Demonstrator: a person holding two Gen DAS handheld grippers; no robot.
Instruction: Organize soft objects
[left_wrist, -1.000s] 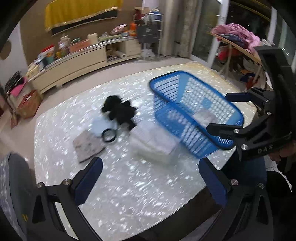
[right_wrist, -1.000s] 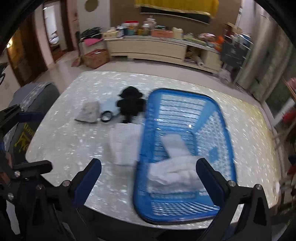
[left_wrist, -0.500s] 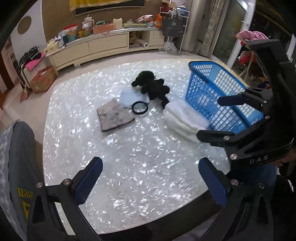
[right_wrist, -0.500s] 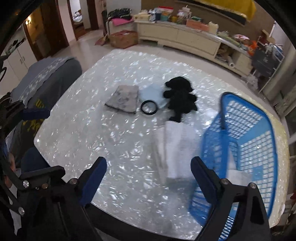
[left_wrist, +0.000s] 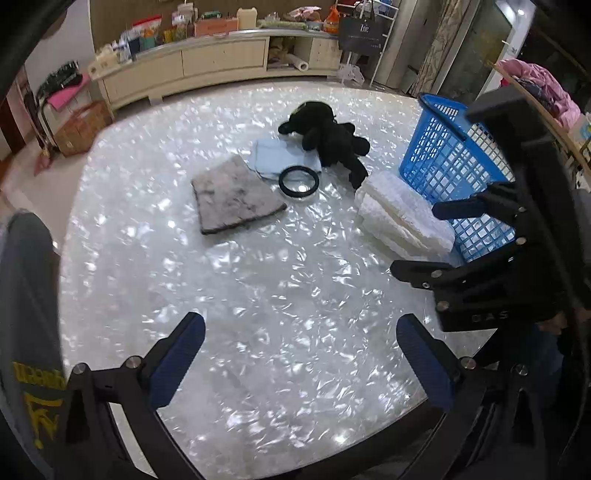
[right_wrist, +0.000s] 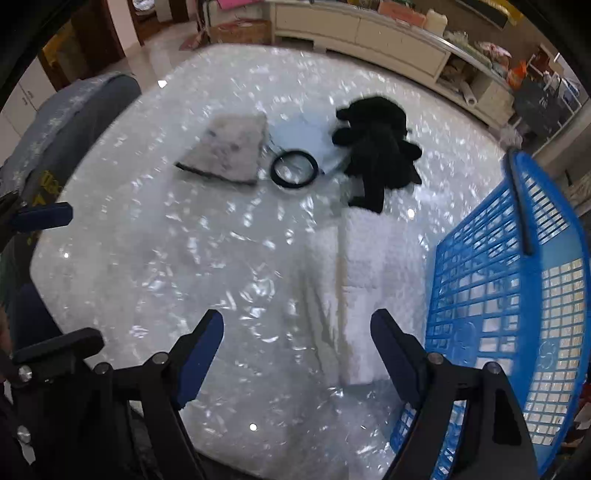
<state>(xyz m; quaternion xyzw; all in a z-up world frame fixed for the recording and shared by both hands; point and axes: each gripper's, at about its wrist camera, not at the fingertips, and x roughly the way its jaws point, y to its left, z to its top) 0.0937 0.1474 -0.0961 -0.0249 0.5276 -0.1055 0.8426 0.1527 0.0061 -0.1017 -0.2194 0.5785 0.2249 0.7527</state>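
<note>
Both grippers (left_wrist: 301, 354) (right_wrist: 297, 347) empty, jaws apart. White towel (right_wrist: 364, 280) beside basket (right_wrist: 517, 295); thick fold may slip or unfold when pinched.

Right gripper (right_wrist: 297, 347) spread wide, empty, above folded white fluffy towel (right_wrist: 364, 284) touching blue plastic lattice basket (right_wrist: 517, 280) at pearly white table's (right_wrist: 147, 258) right edge; black plush toy (right_wrist: 376, 147) beyond.
</note>
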